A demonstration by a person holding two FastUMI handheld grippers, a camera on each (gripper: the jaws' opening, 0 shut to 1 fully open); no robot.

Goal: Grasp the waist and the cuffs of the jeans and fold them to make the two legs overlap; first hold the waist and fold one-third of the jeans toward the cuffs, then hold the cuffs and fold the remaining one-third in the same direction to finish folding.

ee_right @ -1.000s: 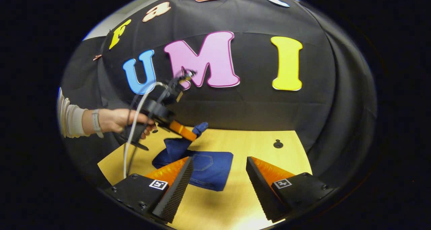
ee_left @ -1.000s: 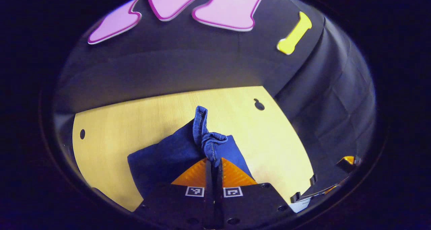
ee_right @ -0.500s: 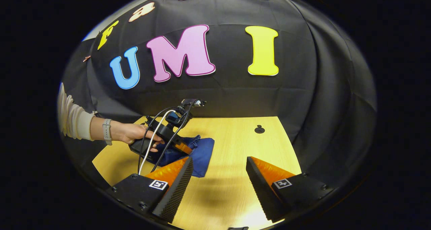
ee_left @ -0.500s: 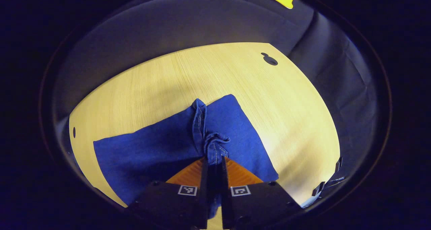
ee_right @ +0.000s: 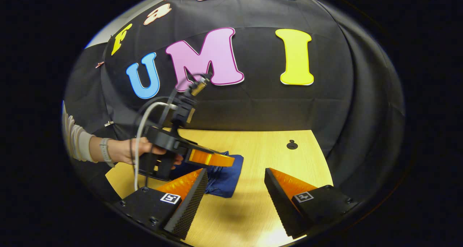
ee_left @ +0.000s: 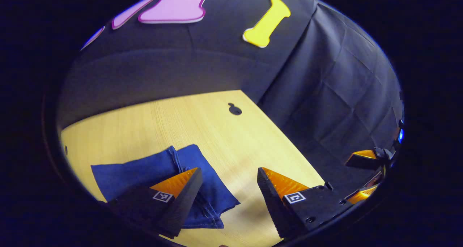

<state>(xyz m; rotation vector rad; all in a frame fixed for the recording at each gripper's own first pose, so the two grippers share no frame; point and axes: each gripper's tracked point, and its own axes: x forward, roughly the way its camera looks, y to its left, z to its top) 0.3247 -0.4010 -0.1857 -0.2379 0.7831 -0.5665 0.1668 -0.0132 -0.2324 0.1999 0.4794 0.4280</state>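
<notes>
Released jeans [ee_left: 152, 169], folded, flat crosswise

Dark blue denim jeans [ee_left: 152, 171], folded, with lighter stitching along the seams, lie at 7 o'clock in the left gripper view on a pale yellow wood-grain table [ee_left: 202, 124] marked by fine parallel lines. A small black keyhole-shaped hole [ee_left: 235, 109] sits in the table at 12 o'clock from the jeans. In the right gripper view, a cream ribbed sleeve [ee_right: 74, 140] and grey wristband [ee_right: 105, 150] appear at 9 o'clock, with a white cable [ee_right: 139, 131] beside black ones.
</notes>
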